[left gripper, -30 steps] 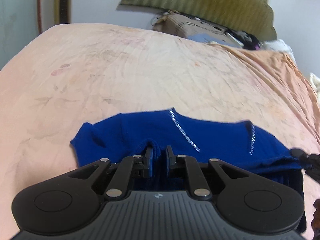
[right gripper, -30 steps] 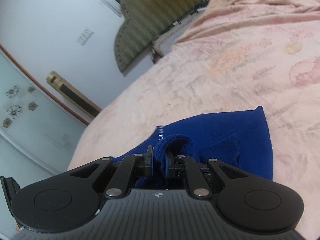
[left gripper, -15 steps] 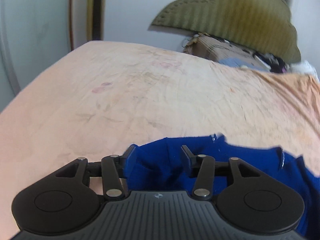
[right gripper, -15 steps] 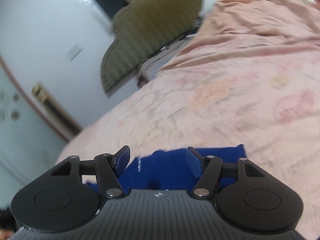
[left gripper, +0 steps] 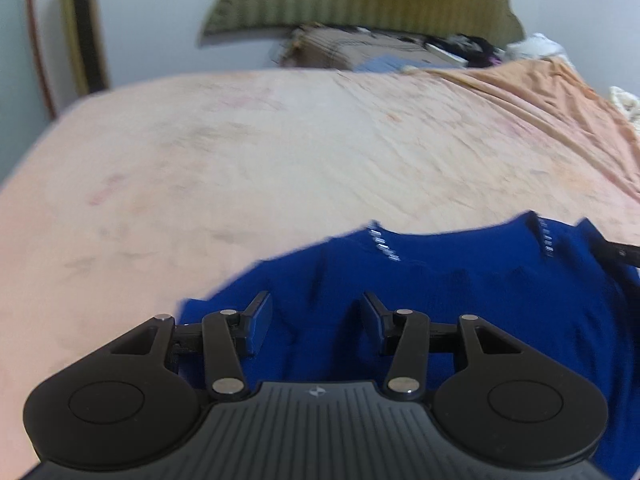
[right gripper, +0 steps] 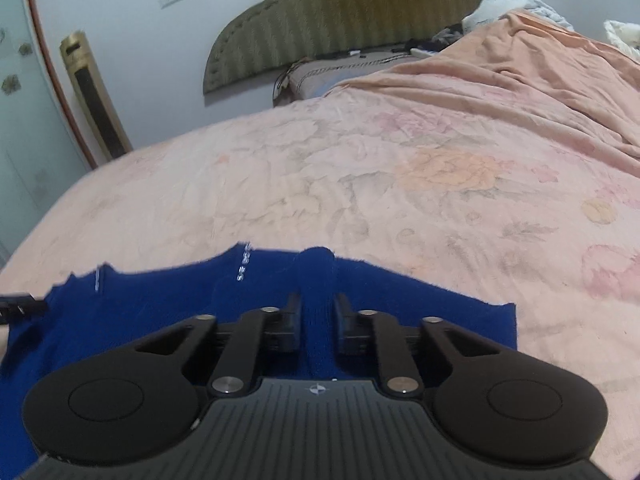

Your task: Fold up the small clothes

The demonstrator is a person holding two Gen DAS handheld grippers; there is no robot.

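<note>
I see the blue garment (left gripper: 460,300) lying on the bed (left gripper: 280,152), near the edge closest to me, spread across the peach floral sheet (right gripper: 440,168).

Left gripper (left gripper: 316,320): jaws stand wide apart over the garment's left part; blue cloth shows in the gap, but neither finger (left gripper: 258,322) presses on it that I can make out. This view is motion-blurred.

Right gripper (right gripper: 316,316): jaws drawn close together, with a raised ridge of the blue cloth pinched between the fingers (right gripper: 294,320). The ridge stands up past the fingertips toward the far side.

Two short rows of silver stitching (left gripper: 382,244) mark the garment's far edge, one toward each side in the left view. In the right view the garment's right corner (right gripper: 506,322) lies flat on the sheet.

At the head end of the bed: an olive ribbed headboard (right gripper: 360,12) against the wall, and a brown box-like thing (left gripper: 360,50) below it; I cannot tell its contents. A gold-framed panel (right gripper: 94,96) stands at the wall on the left.
</note>
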